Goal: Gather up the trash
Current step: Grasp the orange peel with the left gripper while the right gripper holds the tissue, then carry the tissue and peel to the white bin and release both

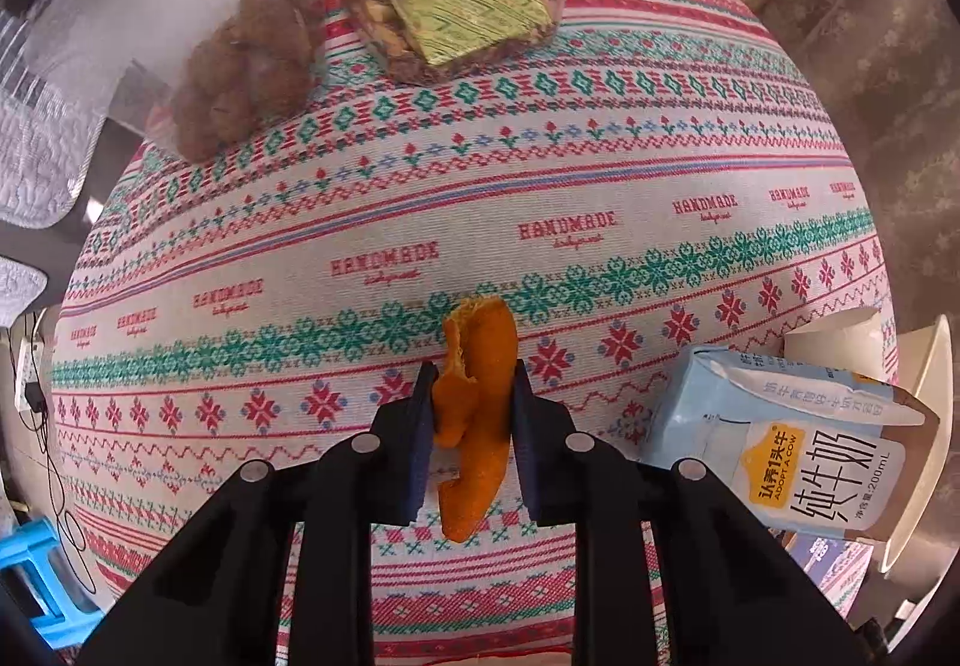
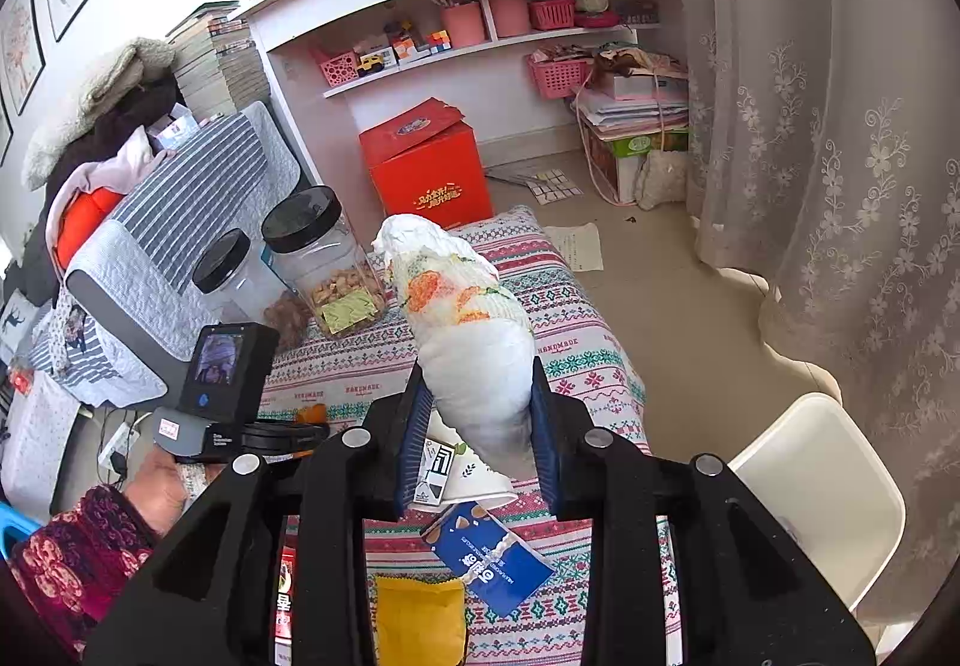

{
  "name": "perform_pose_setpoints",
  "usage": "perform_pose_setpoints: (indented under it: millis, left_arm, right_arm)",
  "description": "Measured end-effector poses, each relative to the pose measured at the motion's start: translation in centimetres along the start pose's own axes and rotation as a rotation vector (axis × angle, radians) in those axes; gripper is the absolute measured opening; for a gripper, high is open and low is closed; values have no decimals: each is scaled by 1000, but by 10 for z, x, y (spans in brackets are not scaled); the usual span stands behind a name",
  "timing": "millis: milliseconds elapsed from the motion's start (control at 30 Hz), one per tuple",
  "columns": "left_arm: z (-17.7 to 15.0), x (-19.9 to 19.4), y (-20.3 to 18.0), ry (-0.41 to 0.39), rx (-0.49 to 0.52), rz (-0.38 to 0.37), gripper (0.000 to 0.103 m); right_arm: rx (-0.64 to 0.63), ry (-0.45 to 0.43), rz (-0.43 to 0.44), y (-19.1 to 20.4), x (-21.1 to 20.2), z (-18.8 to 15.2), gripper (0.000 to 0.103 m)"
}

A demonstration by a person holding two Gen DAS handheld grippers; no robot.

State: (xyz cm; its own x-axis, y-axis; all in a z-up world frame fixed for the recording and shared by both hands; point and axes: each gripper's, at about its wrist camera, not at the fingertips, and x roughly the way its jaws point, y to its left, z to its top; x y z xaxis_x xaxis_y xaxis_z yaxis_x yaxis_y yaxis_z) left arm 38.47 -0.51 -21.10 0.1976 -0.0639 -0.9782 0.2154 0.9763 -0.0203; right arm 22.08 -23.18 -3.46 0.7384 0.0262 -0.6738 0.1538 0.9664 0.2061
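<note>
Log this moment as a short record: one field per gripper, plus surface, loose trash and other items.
left gripper: shut on orange peel
right gripper: shut on crumpled paper bag printed with oranges
surface: patterned tablecloth
loose trash: milk carton, blue wrapper, yellow wrapper
other items: two black-lidded snack jars, white bin beside the table

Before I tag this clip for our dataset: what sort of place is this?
Most likely a lived-in room at home: a low table under a patterned tablecloth, wall shelves with baskets and trinkets, snack jars, and a lace curtain.
</note>
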Motion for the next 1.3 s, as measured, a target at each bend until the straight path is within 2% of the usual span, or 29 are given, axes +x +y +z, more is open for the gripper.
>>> perform_pose_setpoints:
  millis: [267,500,700,833,1067,1300]
  left_arm:
    - [-42,-80,46,-169,-148,-36,21]
    - [-86,-148,49,-360,-244,8,21]
    - [-122,-184,45,-492,-298,-12,21]
    - [-137,-197,24,-582,-281,17,21]
    - [-143,-225,-7,-740,-225,37,21]
    - [-148,-240,-30,-824,-197,25,21]
  right_arm:
    - [-28,-19,46,11,-9,-6,29]
    - [-69,-30,106,33,-17,-17,29]
    - [-131,-37,124,52,-23,-32,29]
    - [-163,-49,112,57,-27,-43,29]
    - [-176,-98,23,43,-35,-51,29]
    - [-117,-145,-70,9,-45,-49,29]
